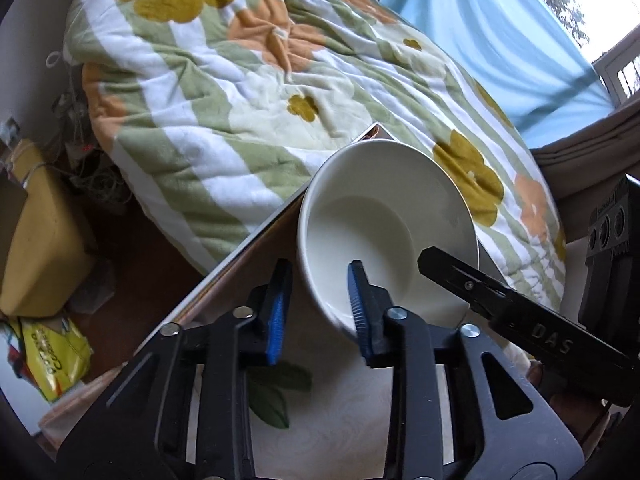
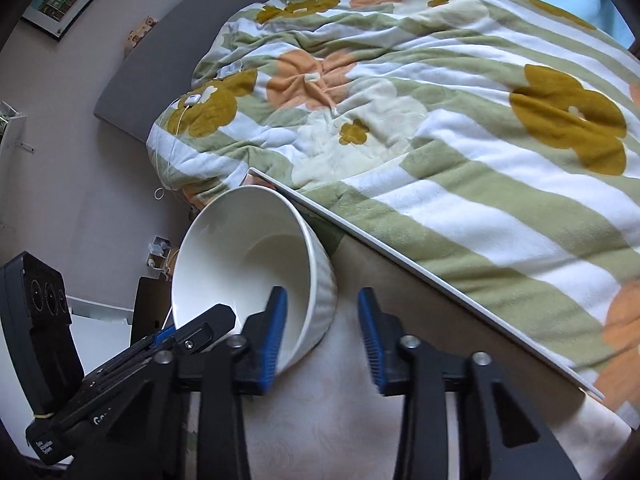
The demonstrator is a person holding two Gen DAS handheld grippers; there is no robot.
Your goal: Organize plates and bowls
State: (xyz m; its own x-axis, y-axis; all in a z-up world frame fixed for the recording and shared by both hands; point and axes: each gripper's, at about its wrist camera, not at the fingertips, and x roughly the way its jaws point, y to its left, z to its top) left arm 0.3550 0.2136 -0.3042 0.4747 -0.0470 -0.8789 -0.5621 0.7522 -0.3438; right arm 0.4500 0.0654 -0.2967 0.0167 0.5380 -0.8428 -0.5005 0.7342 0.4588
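A yellow bag (image 1: 56, 356) lay at 8 o'clock, its print too blurred to read. The left gripper (image 1: 320, 266) straddled the white bowl's (image 1: 372, 216) near rim, as did the right gripper (image 2: 322, 292). Whether either was actually pinching the rim could not be told. "DAS" was embossed on the right gripper. The bowl stood at the table (image 1: 340, 420) edge. With no plates or stack in view, sorting had probably barely started.

You can read raised letters "DAS" on the black plastic arm of the right tool (image 1: 436, 266) where it crosses the left wrist view. The crumpled yellow plastic snack packet (image 1: 56, 354) on the floor carries dark lettering, too blurred to make out. White print on the left tool (image 2: 208, 322) body in the right wrist view stays illegible.
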